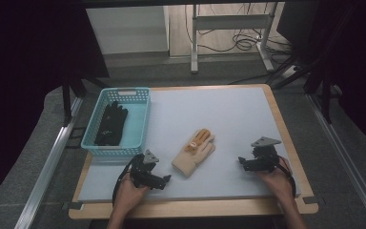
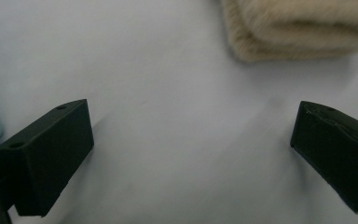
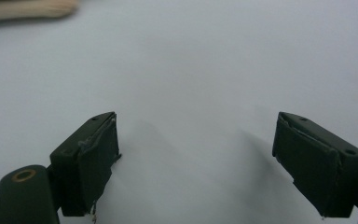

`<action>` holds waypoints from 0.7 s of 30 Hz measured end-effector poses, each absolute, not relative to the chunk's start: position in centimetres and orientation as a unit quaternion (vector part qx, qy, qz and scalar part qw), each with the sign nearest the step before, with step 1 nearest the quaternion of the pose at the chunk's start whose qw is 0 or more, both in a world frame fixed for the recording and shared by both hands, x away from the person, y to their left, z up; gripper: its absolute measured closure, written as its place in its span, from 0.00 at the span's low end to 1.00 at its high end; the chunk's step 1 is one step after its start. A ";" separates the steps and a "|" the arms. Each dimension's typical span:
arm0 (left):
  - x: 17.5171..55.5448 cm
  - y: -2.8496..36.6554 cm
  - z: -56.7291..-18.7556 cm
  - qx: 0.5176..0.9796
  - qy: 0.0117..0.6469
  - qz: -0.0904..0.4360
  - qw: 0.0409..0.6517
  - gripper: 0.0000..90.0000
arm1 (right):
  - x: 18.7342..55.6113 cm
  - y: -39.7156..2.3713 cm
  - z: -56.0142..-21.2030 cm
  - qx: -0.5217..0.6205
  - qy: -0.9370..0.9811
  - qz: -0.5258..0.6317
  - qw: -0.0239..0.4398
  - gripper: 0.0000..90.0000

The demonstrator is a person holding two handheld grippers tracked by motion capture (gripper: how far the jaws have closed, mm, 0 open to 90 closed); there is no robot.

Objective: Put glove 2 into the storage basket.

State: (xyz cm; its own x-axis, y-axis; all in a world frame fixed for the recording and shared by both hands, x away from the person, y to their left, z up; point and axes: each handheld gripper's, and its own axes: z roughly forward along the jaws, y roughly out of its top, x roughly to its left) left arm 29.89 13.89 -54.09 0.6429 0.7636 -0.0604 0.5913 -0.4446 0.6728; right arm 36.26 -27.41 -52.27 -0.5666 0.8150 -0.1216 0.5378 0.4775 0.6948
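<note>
Table (image 1: 228, 109) first, pale grey top with a wooden rim. Turquoise basket (image 1: 138, 93) sits at its left side, and a black glove (image 1: 111, 124) lies inside it. Cream glove (image 1: 194, 152) rests flat mid-table, outside the basket, between the tongs. Left gripper (image 1: 167, 178) hovers just beside its cuff, jaws wide and empty. Right gripper (image 1: 241, 161) stands well apart, jaws spread, nothing between them.

cream glove (image 1: 194, 152) mid-frame on the white mat, left gripper (image 1: 164, 179) and right gripper (image 1: 241, 161) either side, black glove (image 1: 110, 124) in blue basket (image 1: 140, 125) at left
</note>
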 end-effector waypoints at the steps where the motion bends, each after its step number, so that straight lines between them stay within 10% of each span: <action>1: 30.0 13.6 -53.8 0.839 0.400 0.125 0.347 0.00 | 36.3 -28.0 -52.3 0.417 0.824 0.310 0.225 0.15; 21: 36.7 3.5 -51.9 0.872 0.368 0.096 0.308 0.00 | 36.8 -30.2 -52.9 0.444 0.807 0.328 0.209 0.08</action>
